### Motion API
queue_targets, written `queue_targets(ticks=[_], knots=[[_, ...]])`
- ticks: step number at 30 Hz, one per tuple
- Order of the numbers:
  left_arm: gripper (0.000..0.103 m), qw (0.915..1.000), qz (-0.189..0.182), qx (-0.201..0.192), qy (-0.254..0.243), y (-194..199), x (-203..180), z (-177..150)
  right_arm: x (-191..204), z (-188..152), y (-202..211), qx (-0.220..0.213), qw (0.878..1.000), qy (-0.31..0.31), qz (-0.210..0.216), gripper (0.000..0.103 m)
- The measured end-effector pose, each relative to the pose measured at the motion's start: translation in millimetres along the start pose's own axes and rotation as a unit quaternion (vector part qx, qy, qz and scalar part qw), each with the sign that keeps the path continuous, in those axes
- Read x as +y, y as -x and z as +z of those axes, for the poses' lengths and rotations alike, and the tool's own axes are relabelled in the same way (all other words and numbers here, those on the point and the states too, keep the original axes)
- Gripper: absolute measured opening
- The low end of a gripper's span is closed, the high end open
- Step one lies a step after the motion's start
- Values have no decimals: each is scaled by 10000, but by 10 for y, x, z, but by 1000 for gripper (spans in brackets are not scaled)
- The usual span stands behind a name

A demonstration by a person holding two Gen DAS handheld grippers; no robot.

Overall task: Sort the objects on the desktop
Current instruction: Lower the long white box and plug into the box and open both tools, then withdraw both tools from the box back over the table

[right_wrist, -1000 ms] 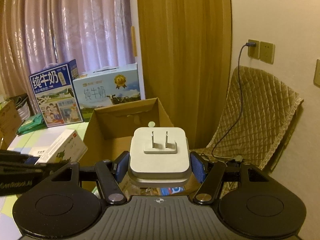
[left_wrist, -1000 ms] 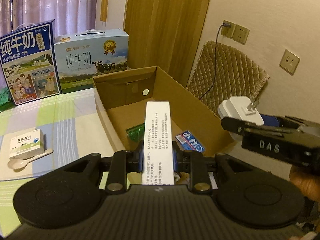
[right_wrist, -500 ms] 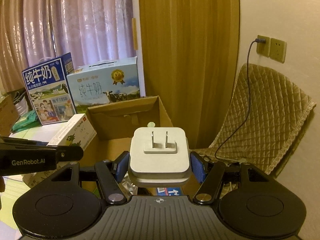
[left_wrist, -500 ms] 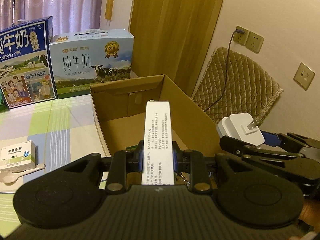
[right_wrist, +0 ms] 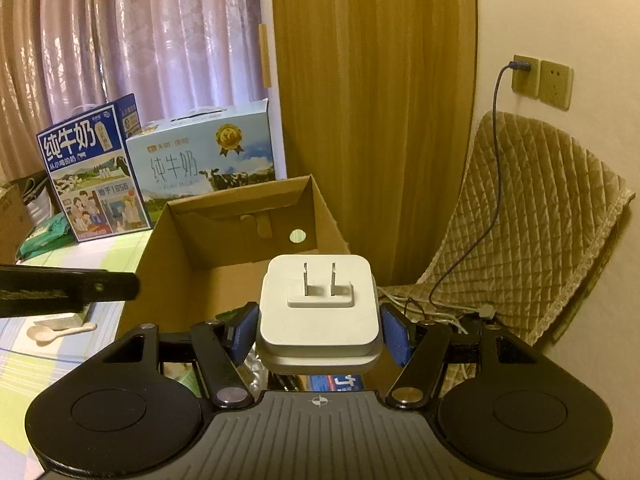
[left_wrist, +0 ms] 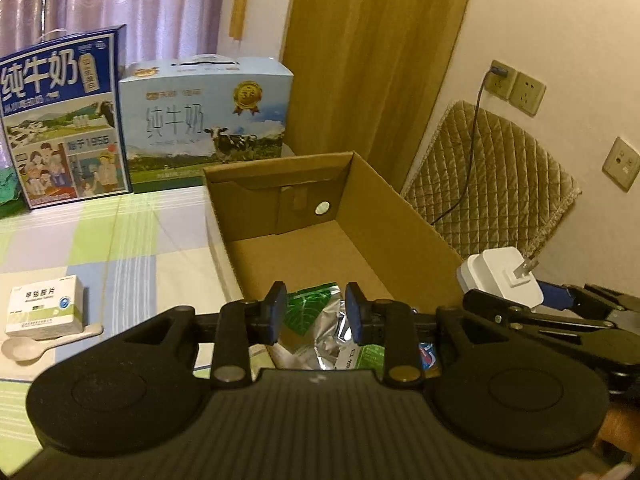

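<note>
White charger (right_wrist: 318,312) pinched by right gripper (right_wrist: 318,334); left gripper (left_wrist: 316,312) spread, empty over cardboard box (left_wrist: 400,216).

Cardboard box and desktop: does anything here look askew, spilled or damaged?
Nothing stands out. The cardboard box sits open and undamaged with packets piled at its near end; the right tool holds the white charger squarely; the small medicine box and spoon lie tidily on the tablecloth.

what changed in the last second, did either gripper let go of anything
The left gripper opened and no longer holds the long white box; that box is not visible now. The right gripper stays shut on the white charger by the cardboard box.
</note>
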State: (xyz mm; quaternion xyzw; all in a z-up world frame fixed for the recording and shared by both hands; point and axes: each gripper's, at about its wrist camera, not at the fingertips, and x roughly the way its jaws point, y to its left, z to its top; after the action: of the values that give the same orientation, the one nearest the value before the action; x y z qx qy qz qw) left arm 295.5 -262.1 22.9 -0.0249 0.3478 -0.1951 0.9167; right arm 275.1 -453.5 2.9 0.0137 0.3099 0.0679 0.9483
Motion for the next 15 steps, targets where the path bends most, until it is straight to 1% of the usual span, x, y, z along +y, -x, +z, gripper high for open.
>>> queue_targets(ticks=[2, 7, 10, 15], knots=[[31, 10000, 37, -57, -2, 66, 24, -12, 9, 5, 6, 0, 10000, -11, 18, 62], [31, 9998, 72, -156, -56, 207, 49, -44, 36, 31, -10, 33, 9999, -87, 115, 62], [32, 9998, 55, -179, -56, 259, 63, -73, 53, 57, -33, 16, 9995, -182, 266, 62], [34, 9998, 61, -172, -56, 324, 90, -143, 28, 90, 0, -62, 9994, -286, 198, 69]])
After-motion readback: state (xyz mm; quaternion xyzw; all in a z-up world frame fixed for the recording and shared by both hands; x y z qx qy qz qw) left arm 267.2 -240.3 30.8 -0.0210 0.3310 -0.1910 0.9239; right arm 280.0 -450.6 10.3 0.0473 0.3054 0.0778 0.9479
